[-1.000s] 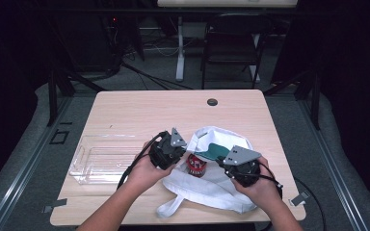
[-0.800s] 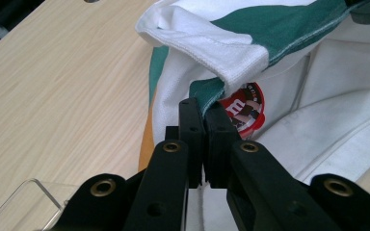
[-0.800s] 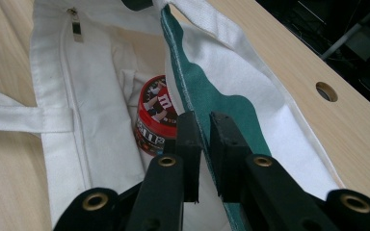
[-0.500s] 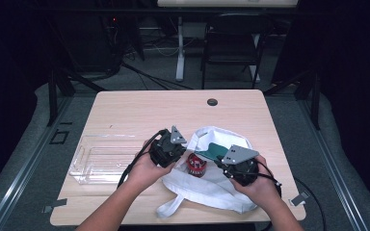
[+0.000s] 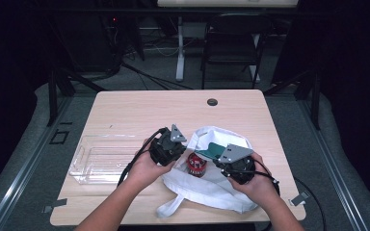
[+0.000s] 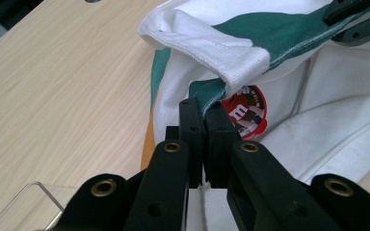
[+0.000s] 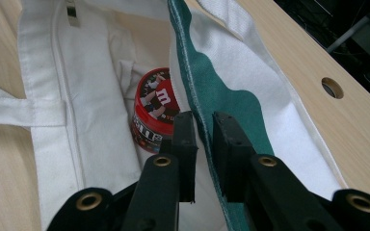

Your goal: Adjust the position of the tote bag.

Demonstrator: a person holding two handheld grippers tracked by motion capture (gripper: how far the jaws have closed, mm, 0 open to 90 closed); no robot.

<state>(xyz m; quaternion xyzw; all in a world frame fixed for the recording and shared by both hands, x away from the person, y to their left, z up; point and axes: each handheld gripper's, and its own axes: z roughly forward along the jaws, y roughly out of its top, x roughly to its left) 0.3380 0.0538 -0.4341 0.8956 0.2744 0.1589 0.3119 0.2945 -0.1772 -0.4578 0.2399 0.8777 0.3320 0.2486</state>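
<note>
A white tote bag (image 5: 212,187) with a green print lies on the table, its mouth held up between both grippers. A red M&M's tub (image 5: 197,165) stands inside the mouth. My left gripper (image 5: 185,152) is shut on the bag's rim; in the left gripper view its jaws (image 6: 203,108) pinch the green-and-white hem (image 6: 207,45) just before the tub (image 6: 244,110). My right gripper (image 5: 218,158) is at the opposite rim. Its jaws (image 7: 203,118) have just been opening: the green rim (image 7: 217,91) runs through a visible gap between them, beside the tub (image 7: 153,108).
A clear plastic tray (image 5: 101,159) lies on the wooden table (image 5: 149,110) left of my left hand. A cable hole (image 5: 212,102) sits near the far edge. A chair (image 5: 231,48) and desk legs stand on the floor beyond.
</note>
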